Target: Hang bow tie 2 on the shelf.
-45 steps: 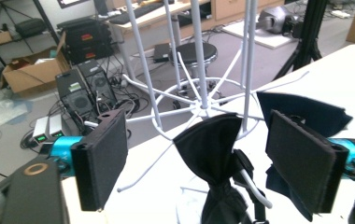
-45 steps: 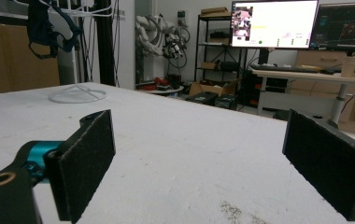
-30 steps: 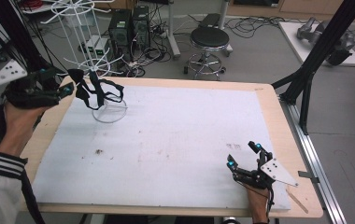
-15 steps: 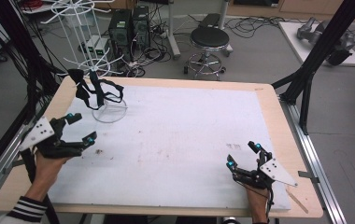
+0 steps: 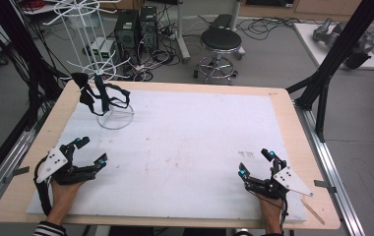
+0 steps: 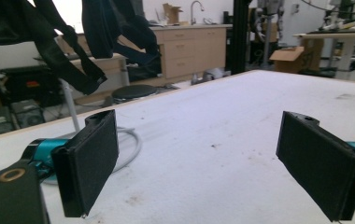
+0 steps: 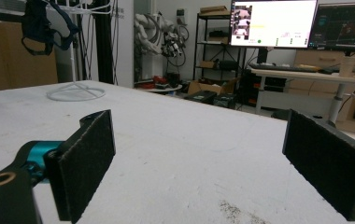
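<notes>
A white wire rack (image 5: 107, 114) stands at the table's far left corner on a round base. Black strappy items (image 5: 96, 95) hang from it; they also hang at the top left in the left gripper view (image 6: 96, 32) and far off in the right gripper view (image 7: 38, 21). My left gripper (image 5: 91, 151) rests low over the near left of the table, open, nothing between its pads (image 6: 89, 161). My right gripper (image 5: 257, 163) sits at the near right, open and empty, its pads (image 7: 84, 156) wide apart.
The white mat (image 5: 185, 142) covers the wooden table (image 5: 293, 123). A thin wooden stick (image 5: 314, 211) lies by the near right corner. Beyond the far edge stand a stool (image 5: 218, 42) and computer cases (image 5: 136, 27). A black frame leg (image 5: 325, 69) rises at the right.
My left gripper came away from the rack, swung down and toward the near left of the table, and now rests there open. The right gripper stayed put.
</notes>
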Demonstrator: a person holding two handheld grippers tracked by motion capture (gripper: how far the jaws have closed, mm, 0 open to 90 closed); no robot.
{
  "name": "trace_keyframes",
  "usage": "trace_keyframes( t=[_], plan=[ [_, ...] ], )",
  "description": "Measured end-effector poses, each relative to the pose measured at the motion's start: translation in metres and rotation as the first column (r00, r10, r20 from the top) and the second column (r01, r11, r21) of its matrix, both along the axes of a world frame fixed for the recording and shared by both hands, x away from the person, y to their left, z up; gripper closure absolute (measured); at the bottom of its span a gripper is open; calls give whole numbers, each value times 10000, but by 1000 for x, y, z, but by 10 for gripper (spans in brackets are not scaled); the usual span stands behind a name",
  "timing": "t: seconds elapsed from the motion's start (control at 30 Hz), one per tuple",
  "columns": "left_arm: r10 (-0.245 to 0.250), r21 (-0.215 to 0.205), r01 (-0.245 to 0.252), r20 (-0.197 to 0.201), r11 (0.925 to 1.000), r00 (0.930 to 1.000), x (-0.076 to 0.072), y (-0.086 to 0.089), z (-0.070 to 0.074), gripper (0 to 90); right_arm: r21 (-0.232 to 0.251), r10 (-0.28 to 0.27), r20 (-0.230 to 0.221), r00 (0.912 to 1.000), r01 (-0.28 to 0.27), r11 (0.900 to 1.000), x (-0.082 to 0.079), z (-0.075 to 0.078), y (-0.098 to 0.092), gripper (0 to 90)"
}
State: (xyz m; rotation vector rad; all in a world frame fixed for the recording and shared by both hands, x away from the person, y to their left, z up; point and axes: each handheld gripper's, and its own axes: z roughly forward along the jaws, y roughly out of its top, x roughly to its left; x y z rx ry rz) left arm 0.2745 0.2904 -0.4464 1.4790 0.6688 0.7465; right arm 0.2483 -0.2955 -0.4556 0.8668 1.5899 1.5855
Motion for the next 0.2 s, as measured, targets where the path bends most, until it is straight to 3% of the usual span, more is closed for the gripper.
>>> trace_keyframes(
  t=[0.2],
  plan=[
    [59, -5, -59, -1, 10000, 10000, -1, 0, -7, 135, -25, -28, 29, 10000, 28, 10000, 0, 0, 0, 87]
  ],
)
